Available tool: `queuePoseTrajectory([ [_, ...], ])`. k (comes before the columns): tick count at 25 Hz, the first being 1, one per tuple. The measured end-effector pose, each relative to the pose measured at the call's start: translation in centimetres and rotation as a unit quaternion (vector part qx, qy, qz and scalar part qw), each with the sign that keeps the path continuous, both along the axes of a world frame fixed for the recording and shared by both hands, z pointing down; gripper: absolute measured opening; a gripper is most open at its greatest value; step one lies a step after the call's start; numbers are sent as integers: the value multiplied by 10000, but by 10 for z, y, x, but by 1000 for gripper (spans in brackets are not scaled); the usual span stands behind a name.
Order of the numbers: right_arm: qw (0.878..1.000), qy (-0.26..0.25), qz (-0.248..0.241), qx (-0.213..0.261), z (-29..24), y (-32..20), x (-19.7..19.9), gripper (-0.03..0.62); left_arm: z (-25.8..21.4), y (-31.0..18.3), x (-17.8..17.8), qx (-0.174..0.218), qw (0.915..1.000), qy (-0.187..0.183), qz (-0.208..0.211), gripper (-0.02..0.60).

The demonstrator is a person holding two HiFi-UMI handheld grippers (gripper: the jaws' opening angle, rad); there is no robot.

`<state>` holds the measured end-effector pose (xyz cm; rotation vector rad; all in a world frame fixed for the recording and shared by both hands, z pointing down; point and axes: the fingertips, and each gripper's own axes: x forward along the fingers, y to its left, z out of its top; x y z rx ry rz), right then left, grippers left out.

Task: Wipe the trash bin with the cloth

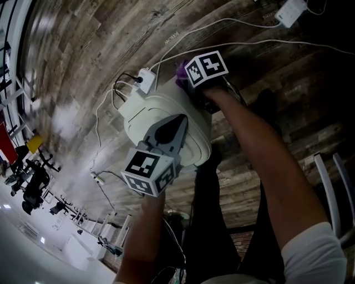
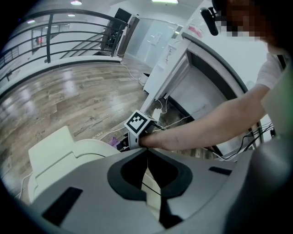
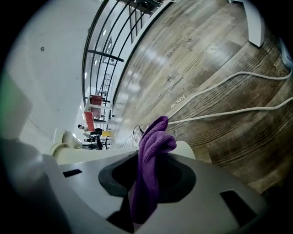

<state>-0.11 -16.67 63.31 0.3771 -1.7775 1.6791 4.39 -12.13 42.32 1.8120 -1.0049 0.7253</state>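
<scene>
Standing over the white trash bin on the wood plank floor, the person has both arms stretched down toward it, one gripper in each hand. The left gripper points steeply down at the middle of the bin's lid with its jaws pressed together and nothing between them. From its own view only a thin slit shows between the closed jaws, with the pale lid and a seam line visible through it. I cannot tell whether the tips actually touch the lid. The right gripper is at the far edge of the bin, its marker cube facing up, and it is clenched on the purple cloth. The cloth runs up between the jaws and bunches in a folded lump beyond their tips. In the head view a bit of that cloth shows just beside the cube, right at the bin's far rim, though contact with the bin is hard to judge. A white power strip lies on the floor close to that same edge of the bin, and white cables trail from it across the planks toward another white plug block further off.
</scene>
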Motion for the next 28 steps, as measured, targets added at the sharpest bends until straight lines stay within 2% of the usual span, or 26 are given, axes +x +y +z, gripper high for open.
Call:
queuePoseTrajectory([
  [13,9988,352,-279,-200,28,60,47,106,10,4,21,-147,9995,28,275,5],
  [20,9984,371,-193,-391,37,86,64,106,14,8,33,-206,9990,21,393,5],
  [28,9959,457,181,-755,51,123,88,106,14,13,43,-225,9989,45,413,5],
])
